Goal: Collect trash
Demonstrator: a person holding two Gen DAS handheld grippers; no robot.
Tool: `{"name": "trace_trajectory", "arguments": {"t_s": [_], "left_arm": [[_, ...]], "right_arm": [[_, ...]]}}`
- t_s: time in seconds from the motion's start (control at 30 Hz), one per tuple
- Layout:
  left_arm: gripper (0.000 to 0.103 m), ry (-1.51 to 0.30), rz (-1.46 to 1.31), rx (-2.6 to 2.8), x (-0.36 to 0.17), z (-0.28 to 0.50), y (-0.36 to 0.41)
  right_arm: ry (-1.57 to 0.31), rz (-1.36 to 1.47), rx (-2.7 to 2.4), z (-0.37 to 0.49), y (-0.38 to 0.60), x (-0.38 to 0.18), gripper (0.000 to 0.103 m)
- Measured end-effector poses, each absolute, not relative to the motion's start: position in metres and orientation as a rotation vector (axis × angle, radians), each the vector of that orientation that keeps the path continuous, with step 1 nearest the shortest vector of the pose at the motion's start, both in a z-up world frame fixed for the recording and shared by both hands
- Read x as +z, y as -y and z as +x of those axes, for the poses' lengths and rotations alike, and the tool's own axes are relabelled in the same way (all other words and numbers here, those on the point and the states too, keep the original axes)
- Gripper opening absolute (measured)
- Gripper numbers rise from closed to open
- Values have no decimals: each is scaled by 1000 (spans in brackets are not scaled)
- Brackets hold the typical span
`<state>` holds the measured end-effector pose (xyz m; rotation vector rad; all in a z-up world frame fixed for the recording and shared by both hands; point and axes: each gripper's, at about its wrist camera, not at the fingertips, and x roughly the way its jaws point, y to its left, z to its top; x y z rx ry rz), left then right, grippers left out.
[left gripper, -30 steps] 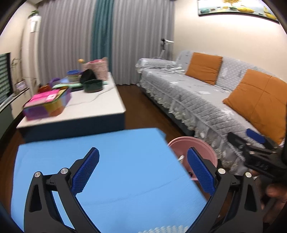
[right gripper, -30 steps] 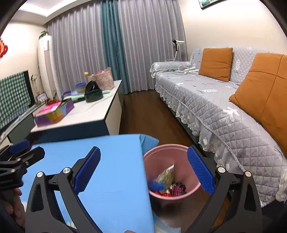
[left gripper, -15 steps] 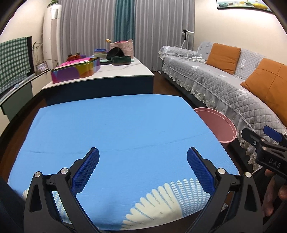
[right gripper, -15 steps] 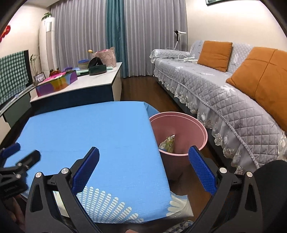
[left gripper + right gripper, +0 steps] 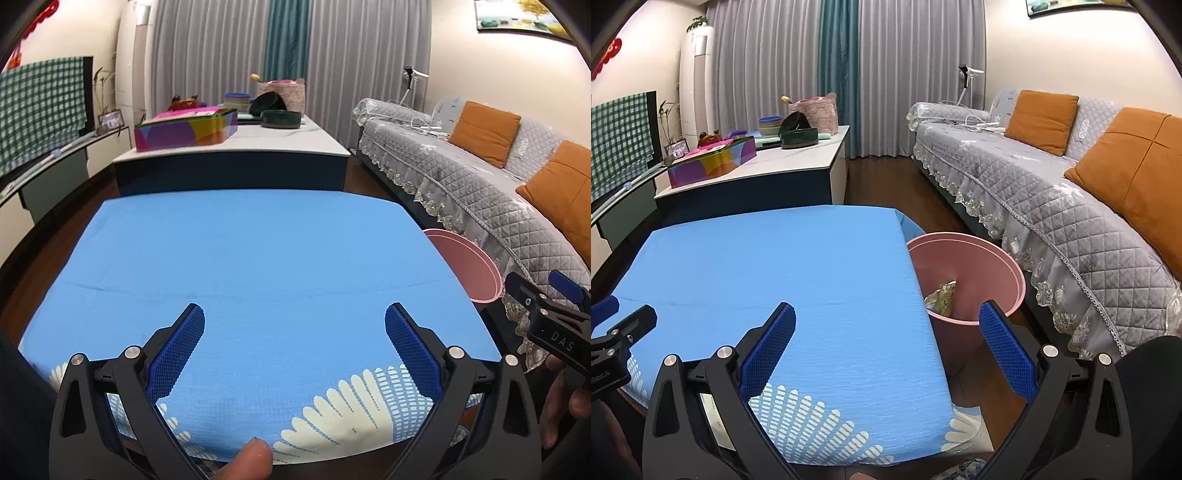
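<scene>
Grippers, left (image 5: 294, 345) and right (image 5: 886, 345), hang spread and empty over the blue table (image 5: 258, 251); wrapper (image 5: 942, 297) lies in the pink bin (image 5: 1004, 266).

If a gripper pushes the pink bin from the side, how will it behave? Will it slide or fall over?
The pink bin looks like thin plastic holding only a few wrappers, so it is probably light. On the smooth wooden floor it would likely slide. It widens toward the rim, so a push high up might tip it.
</scene>
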<state>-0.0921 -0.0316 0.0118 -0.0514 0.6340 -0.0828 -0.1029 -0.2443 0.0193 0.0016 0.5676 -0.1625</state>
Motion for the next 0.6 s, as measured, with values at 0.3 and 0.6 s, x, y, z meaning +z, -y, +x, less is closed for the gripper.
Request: {"name": "trace_trajectory", "arguments": {"t_s": [0.3, 0.6], "left_arm": [[95, -665, -63, -80, 4, -90, 31], [95, -669, -57, -85, 1, -89, 32]], "right_arm": [[-576, 15, -161, -101, 244, 19, 98], [-580, 15, -157, -100, 242, 19, 98]]}}
